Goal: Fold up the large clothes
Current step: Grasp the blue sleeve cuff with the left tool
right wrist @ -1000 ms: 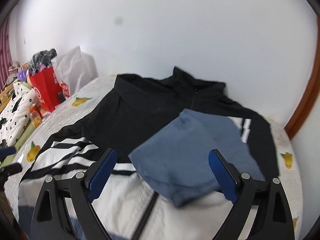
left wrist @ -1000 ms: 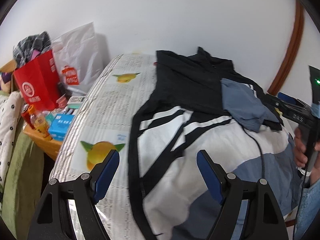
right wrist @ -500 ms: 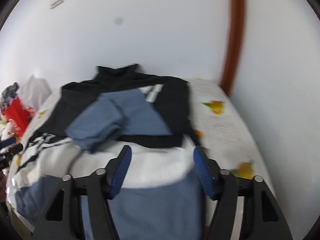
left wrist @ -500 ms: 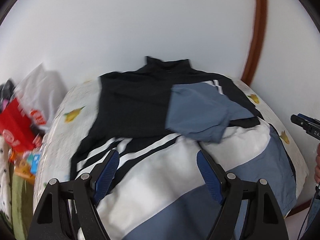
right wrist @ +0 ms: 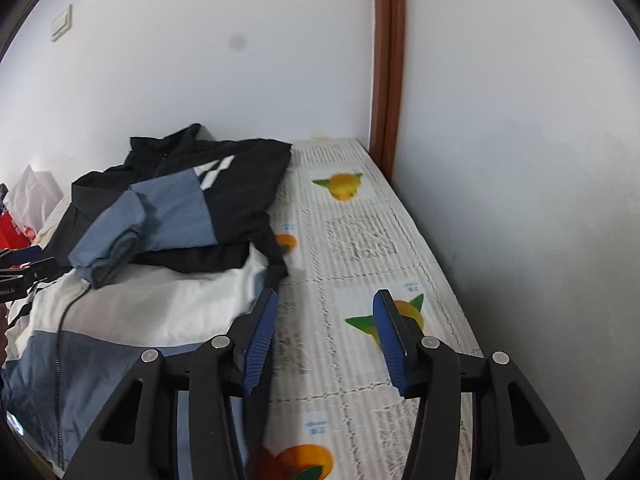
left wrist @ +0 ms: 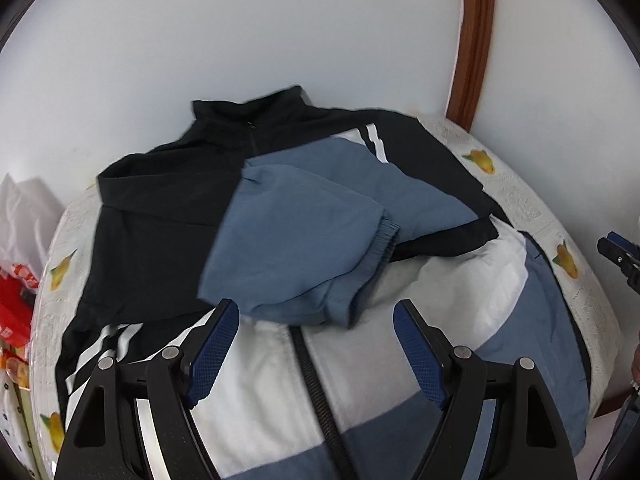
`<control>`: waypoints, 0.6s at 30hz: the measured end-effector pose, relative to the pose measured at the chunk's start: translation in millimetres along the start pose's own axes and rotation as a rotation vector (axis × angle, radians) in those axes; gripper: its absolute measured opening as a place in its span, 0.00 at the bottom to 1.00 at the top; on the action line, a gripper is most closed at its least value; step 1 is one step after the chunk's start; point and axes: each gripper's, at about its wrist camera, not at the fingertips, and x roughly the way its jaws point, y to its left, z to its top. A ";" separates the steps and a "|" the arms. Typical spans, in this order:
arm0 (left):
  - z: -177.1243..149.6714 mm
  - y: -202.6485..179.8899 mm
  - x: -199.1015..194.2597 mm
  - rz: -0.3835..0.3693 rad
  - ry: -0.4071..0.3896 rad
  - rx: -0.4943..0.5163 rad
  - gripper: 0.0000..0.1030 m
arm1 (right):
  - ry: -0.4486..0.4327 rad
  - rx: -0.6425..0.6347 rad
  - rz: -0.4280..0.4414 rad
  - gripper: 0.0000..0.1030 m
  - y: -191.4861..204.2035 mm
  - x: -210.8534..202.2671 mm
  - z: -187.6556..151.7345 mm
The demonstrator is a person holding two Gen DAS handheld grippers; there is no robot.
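A large black, white and blue zip jacket (left wrist: 160,224) lies spread on the table, collar toward the wall. Its right sleeve (left wrist: 304,248) is folded across the chest, blue cuff near the zipper. My left gripper (left wrist: 316,320) is open and empty, hovering over the white front just below that cuff. In the right wrist view the jacket (right wrist: 168,300) lies at the left. My right gripper (right wrist: 326,320) is open and empty, over the tablecloth just right of the jacket's right edge. The right gripper's tip also shows at the left wrist view's right edge (left wrist: 620,256).
The table has a white tablecloth (right wrist: 360,236) with orange-fruit prints. A white wall stands behind, with a brown wooden trim (right wrist: 386,60) at the corner. A red bag (left wrist: 14,300) and a white plastic bag (left wrist: 24,208) sit off the table's left end.
Both grippers have swung to the right: the left now faces the jacket's middle and folded sleeve, the right has left the sleeve and now looks at the bare cloth beside the jacket.
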 end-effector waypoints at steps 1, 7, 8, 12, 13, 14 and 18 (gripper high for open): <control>1.6 -5.0 7.0 0.005 0.008 0.009 0.76 | 0.003 -0.001 -0.002 0.48 -2.6 4.8 -0.5; 7.9 -26.8 50.0 0.017 0.067 0.045 0.76 | 0.027 -0.010 -0.007 0.48 -15.9 33.7 -1.4; 8.6 -28.7 56.0 0.022 0.077 0.050 0.76 | 0.030 -0.010 -0.003 0.48 -17.4 37.6 -1.7; 9.5 -34.8 79.8 0.078 0.124 0.081 0.67 | 0.039 0.004 0.024 0.48 -21.0 49.7 -4.5; 9.5 -35.1 84.0 0.080 0.133 0.081 0.66 | 0.043 0.005 0.033 0.48 -21.2 51.9 -5.9; 9.6 -35.3 86.3 0.081 0.137 0.080 0.65 | 0.049 0.005 0.037 0.48 -20.6 54.1 -7.3; 11.5 -33.7 90.3 0.116 0.134 0.089 0.36 | 0.065 -0.007 0.028 0.48 -15.2 57.6 -13.1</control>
